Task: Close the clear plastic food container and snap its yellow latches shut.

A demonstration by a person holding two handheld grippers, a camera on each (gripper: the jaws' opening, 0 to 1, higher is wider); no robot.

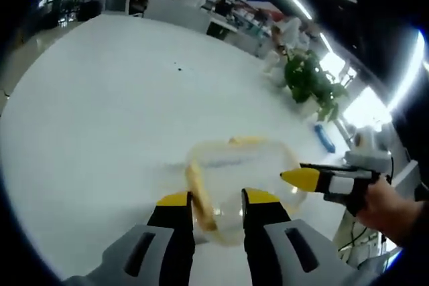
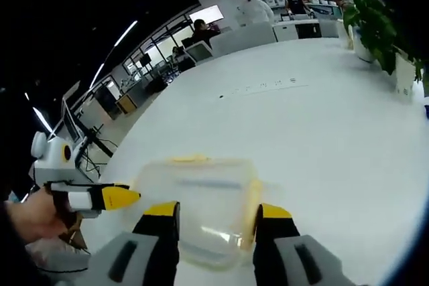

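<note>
No writing or brand is legible anywhere. Your left gripper [image 1: 217, 200] stands open, its yellow-tipped jaws straddling the near edge of the clear plastic food container [image 1: 240, 180] on the white table [image 1: 100, 118]. Your right gripper [image 2: 216, 213] is open too, jaws flanking the container's near end; one yellow latch [image 1: 200, 195] lies just beside your left jaw.

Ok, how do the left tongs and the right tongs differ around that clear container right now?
The left tongs have a yellow latch just inside their left jaw. The right tongs have one just inside their right jaw. The right tongs' tip overlaps the clear container's rim, while the left tongs' tip sits at its wall. Both tongs are open and yellow-tipped, with jaws spread about as wide as the container.
</note>
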